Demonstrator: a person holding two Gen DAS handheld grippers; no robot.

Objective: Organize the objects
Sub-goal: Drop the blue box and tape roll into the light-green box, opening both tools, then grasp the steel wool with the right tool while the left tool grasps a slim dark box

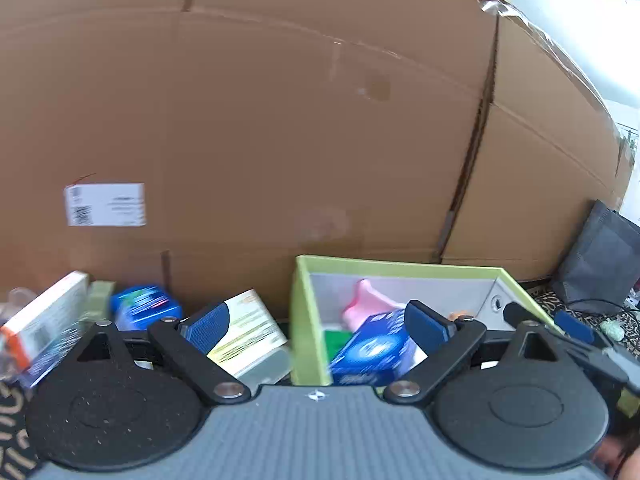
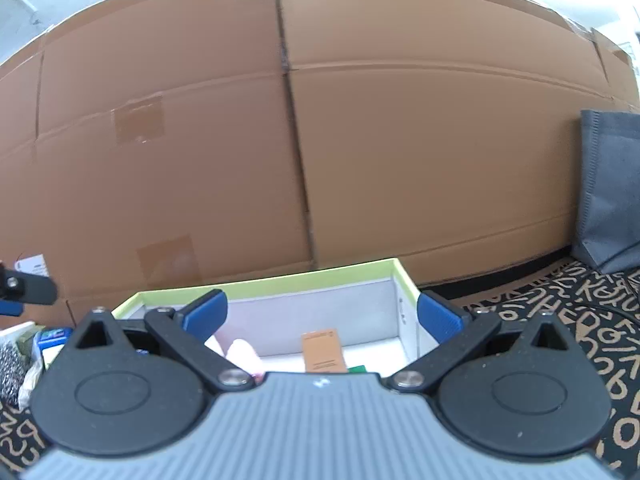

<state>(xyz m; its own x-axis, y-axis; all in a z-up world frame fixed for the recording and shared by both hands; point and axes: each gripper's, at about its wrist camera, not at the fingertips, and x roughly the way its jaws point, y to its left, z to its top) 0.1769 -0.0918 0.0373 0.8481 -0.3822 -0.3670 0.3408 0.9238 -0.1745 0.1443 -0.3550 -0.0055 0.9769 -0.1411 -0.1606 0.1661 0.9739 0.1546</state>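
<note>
- Left tongs (image 1: 316,322): blue pads spread wide, nothing clamped; one pad in front of a white-and-green carton (image 1: 250,330), the other over the box interior.
- Right tongs (image 2: 322,314): blue pads wide apart, empty, poised above the same box.
- Lime-green open cardboard box with white lining (image 1: 306,320): on patterned black-and-tan cloth, against a large brown corrugated carton (image 1: 280,120).
- Contents: blue printed packet (image 1: 374,354), pink soft item (image 1: 366,306), flat brown card packet (image 2: 323,350), small green piece (image 2: 357,368).
- Outside, left of box: blue tub (image 1: 144,306), orange-and-white carton (image 1: 44,322).
- Grey fabric bag (image 2: 610,192): right, upright.
</note>
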